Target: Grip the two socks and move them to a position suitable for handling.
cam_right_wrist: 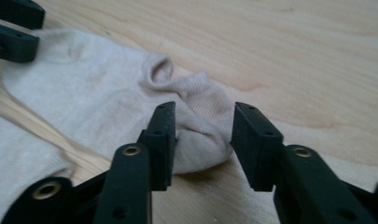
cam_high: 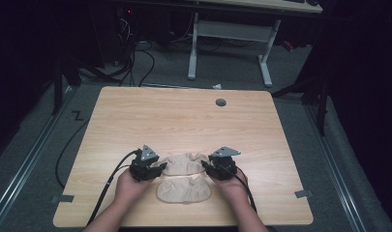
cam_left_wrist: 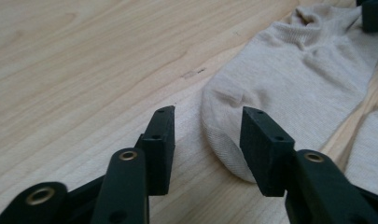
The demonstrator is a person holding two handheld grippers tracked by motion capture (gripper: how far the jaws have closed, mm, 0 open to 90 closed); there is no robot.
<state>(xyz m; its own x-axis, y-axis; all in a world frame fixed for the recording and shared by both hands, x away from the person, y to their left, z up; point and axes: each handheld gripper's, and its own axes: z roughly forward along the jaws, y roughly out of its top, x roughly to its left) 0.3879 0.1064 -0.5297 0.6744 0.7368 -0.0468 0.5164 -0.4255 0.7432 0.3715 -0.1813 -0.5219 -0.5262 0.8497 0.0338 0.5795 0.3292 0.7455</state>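
**Two grippers closing in on the far sock**

A pale wooden table (cam_high: 184,116) filled the high view, bare except for a grey round cap (cam_high: 220,102) near its far edge and two beige socks near the person's edge. The far sock (cam_high: 184,163) lay flat between the two grippers; the near sock (cam_high: 184,190) lay just beside it, closer to the person, apparently not touching it.

The left gripper (cam_left_wrist: 206,128) sat low at the toe end of the far sock, jaws apart, with the rounded toe lying between them and against the right-hand jaw. The right gripper (cam_right_wrist: 203,123) sat at the opposite end, jaws also apart and straddling the rumpled heel and cuff, the fabric bulging up between them without being pinched yet.

By my reading, the step in hand was taking hold of the far sock at both ends, probably to lift it or lay it onto its partner. The next move called for both pairs of jaws to close on the cloth, low enough to catch it rather than slide off the table, and on this sock alone.
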